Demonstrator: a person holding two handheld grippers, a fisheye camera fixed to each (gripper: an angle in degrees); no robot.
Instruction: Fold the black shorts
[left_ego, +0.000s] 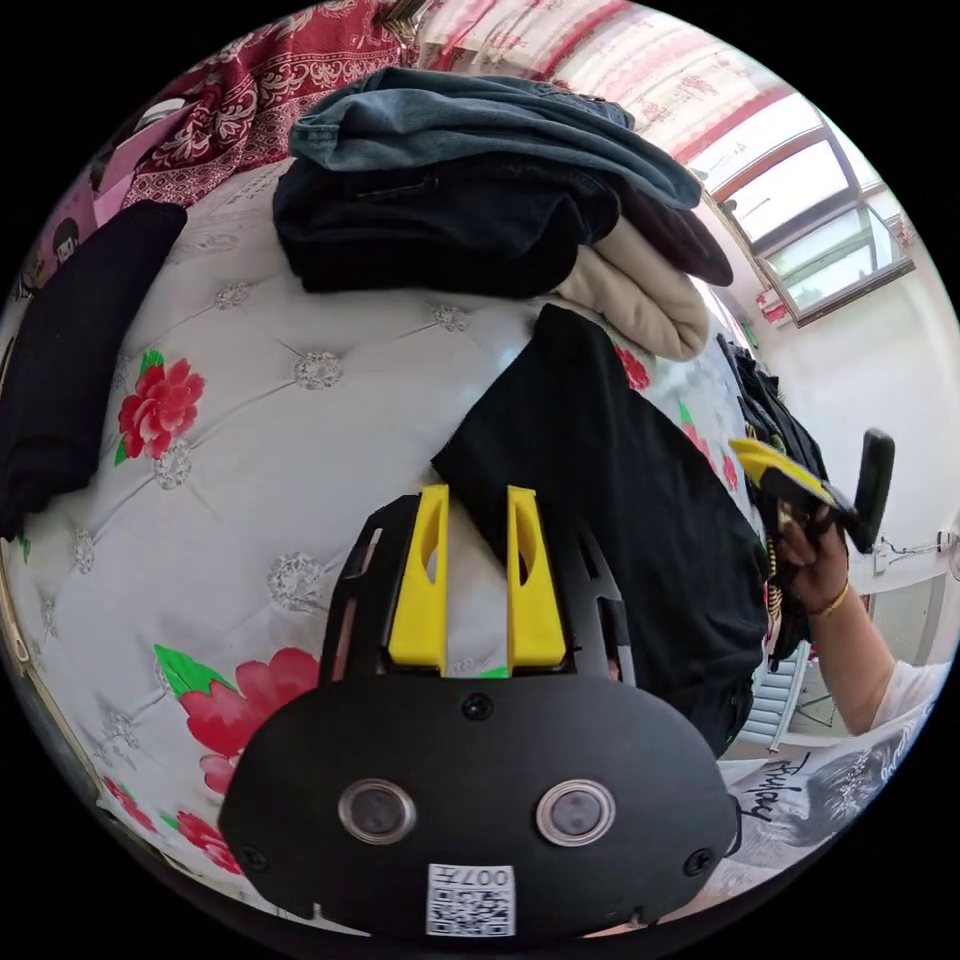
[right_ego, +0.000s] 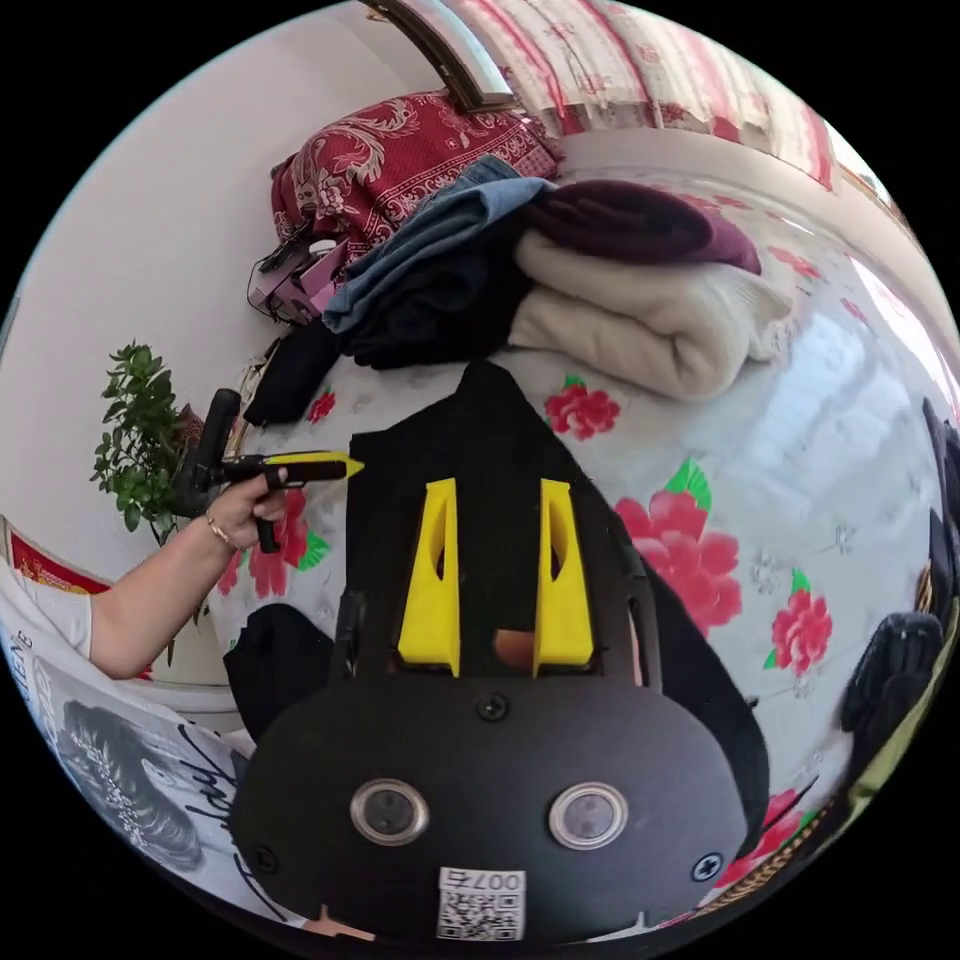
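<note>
Black shorts (left_ego: 610, 480) lie flat on the flowered bed (left_ego: 260, 420), below a clothes pile (left_ego: 480, 190). Left gripper (left_ego: 478, 520) and right gripper (right_ego: 497, 515): fingers apart, holding nothing. Fabric prob. soft, light, floppy; best pinch a corner or hem edge.

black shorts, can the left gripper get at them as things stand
Probably yes: the left gripper hangs open right at the edge of the black shorts on the bed, nothing between.
</note>
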